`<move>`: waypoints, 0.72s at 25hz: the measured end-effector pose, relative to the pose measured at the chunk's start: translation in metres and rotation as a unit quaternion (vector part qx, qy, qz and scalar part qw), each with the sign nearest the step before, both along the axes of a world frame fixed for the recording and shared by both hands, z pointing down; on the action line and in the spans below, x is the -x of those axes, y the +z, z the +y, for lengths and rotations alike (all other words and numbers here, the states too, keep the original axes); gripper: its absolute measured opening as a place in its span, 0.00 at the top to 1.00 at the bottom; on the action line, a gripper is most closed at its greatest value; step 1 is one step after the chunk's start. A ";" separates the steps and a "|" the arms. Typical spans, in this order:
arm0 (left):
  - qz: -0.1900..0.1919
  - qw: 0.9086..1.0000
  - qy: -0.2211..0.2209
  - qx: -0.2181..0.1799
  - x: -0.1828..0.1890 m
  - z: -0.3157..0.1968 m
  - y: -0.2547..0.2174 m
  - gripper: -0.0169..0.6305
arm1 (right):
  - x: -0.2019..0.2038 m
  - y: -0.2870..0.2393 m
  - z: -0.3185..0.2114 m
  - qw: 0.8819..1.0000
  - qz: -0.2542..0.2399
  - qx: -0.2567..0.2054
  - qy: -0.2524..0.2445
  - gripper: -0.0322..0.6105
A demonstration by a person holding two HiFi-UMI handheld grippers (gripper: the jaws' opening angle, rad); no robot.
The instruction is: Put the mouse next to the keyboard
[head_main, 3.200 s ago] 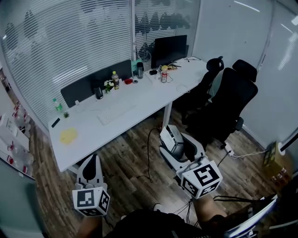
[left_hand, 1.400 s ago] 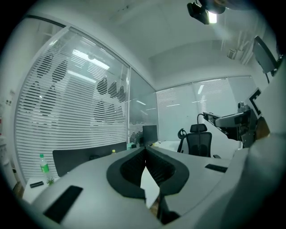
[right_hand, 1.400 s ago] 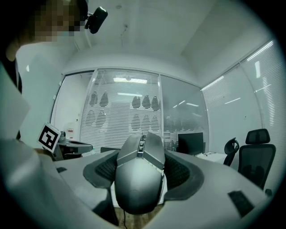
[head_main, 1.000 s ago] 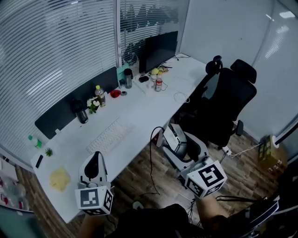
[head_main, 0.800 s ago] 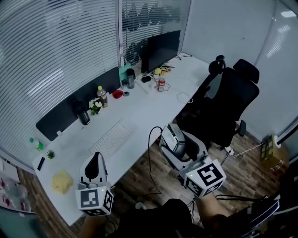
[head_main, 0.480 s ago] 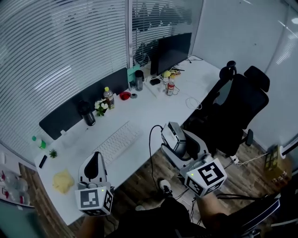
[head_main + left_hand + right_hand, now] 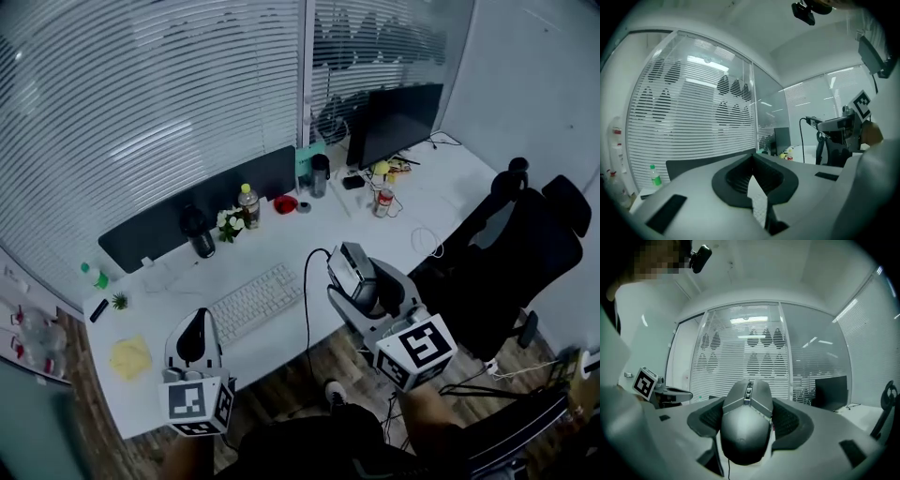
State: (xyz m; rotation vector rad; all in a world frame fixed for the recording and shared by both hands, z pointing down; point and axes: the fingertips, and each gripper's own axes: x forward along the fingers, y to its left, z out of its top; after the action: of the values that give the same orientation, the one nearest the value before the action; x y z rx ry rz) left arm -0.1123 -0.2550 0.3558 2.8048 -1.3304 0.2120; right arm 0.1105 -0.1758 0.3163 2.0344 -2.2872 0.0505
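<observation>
One step is done: the right gripper pinches the mouse between spread fingers, off the surface, at 3 o'clock from the keyboard. The left gripper has its fingers pressed together, empty. Placement beside the keyboard remains.

The left gripper fills the lower frame, its jaw tips touching with nothing between them. At nine o'clock a green bottle stands before slatted blinds. A dark monitor sits just right of centre, and the right gripper hangs at three o'clock.
</observation>
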 end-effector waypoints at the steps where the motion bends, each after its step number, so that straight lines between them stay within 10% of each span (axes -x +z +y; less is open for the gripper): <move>1: -0.002 1.000 -0.001 0.005 -0.004 -0.003 0.002 0.93 | -0.005 0.000 -0.007 1.000 0.000 0.000 -0.006 0.49; 18: -0.051 0.999 -0.011 -0.016 0.013 -0.016 0.024 0.93 | 0.004 0.026 -0.052 1.000 0.003 0.023 -0.005 0.49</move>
State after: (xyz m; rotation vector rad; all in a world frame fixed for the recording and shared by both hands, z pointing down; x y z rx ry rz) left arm -0.1249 -0.2706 0.3798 2.8391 -1.3962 0.3416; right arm 0.1070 -0.2280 0.3421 1.9980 -2.2712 0.0959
